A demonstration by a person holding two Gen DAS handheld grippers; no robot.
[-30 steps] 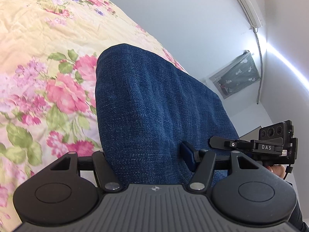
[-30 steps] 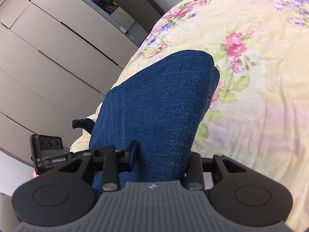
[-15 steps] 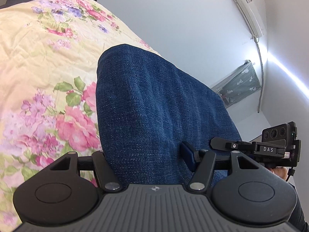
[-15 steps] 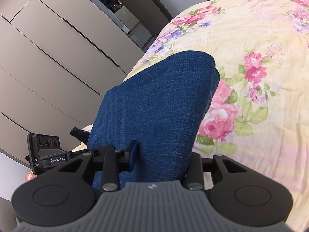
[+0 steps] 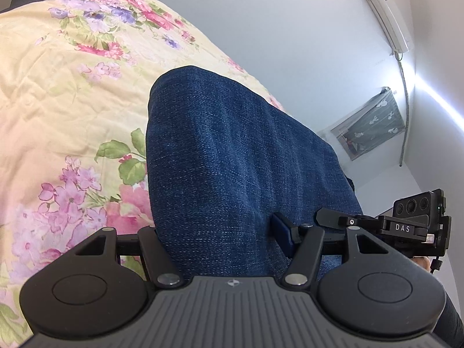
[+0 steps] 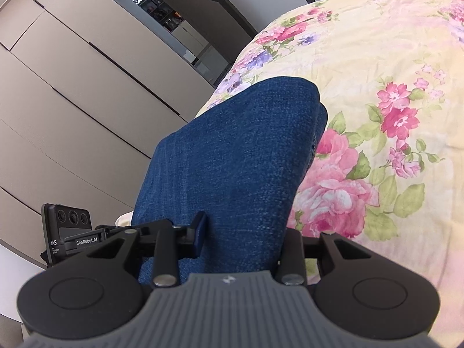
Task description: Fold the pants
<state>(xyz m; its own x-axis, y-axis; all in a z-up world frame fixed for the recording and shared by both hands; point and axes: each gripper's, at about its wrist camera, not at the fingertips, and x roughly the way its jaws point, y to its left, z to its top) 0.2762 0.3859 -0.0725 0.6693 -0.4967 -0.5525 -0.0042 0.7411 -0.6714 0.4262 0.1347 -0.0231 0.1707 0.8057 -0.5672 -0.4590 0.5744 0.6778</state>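
Note:
The pants (image 5: 232, 156) are dark blue denim, folded into a thick band held above the bed. My left gripper (image 5: 214, 240) is shut on one edge of the pants; the denim fills the space between its fingers. My right gripper (image 6: 240, 237) is shut on the other edge of the pants (image 6: 237, 156). The far fold of the denim hangs free in front of both cameras. Each view shows the other gripper beside it: the right one in the left wrist view (image 5: 406, 226) and the left one in the right wrist view (image 6: 69, 237). The fingertips are hidden by cloth.
A yellow bedspread (image 5: 58, 92) with pink and purple flowers lies under the pants and also shows in the right wrist view (image 6: 391, 101). Beige wardrobe doors (image 6: 72, 101) stand beyond the bed. A white wall with an air conditioner (image 5: 388, 14) is on the other side.
Both grippers have lifted the pants and tilted upward; more of the far bed, wall and wardrobe shows now. The grip on the denim is unchanged.

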